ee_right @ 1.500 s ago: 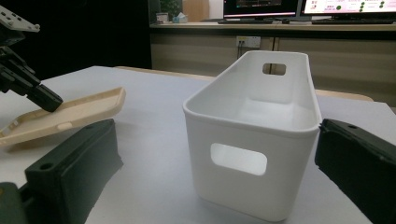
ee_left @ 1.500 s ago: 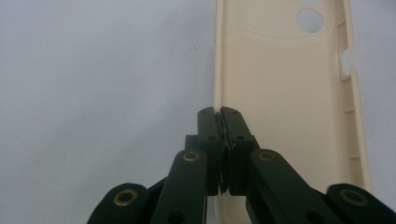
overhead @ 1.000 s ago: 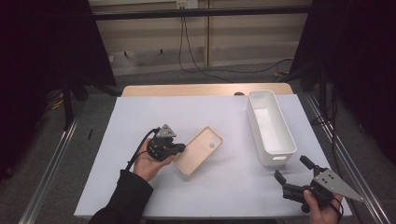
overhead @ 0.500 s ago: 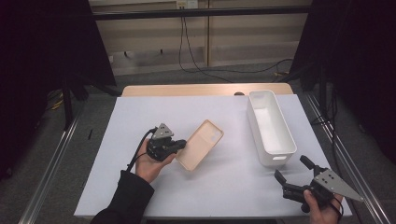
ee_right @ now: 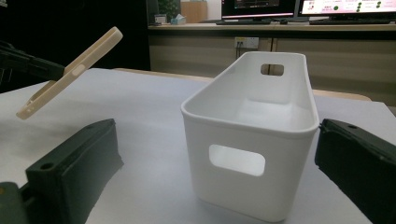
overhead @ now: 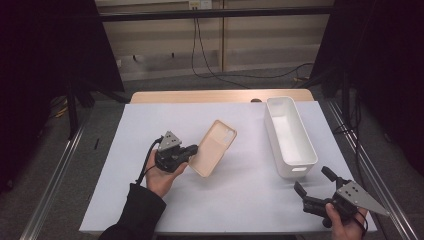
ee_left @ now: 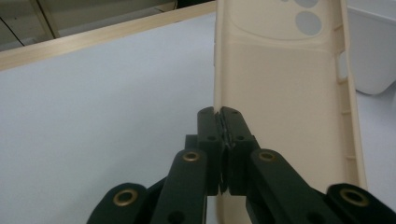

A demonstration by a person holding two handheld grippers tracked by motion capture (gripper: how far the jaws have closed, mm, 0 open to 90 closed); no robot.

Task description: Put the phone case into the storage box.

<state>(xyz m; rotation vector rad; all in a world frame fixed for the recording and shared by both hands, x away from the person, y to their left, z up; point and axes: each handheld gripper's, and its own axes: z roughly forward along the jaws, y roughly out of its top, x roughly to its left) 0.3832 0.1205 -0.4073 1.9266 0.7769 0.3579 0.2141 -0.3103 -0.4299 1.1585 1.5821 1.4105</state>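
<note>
High view: left hand-held gripper [overhead: 189, 152] pinching tilted phone case [overhead: 214, 147] edge, palm up; right hand-held gripper [overhead: 314, 186] spread.

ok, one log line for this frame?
left gripper: shut on phone case, lifted off table, tilted | right gripper: open, idle near white bin | bin: looks empty

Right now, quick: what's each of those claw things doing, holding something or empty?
Left gripper: shut on the edge of the beige phone case, held up off the table.
Right gripper: open and empty, near the white bin.
</note>
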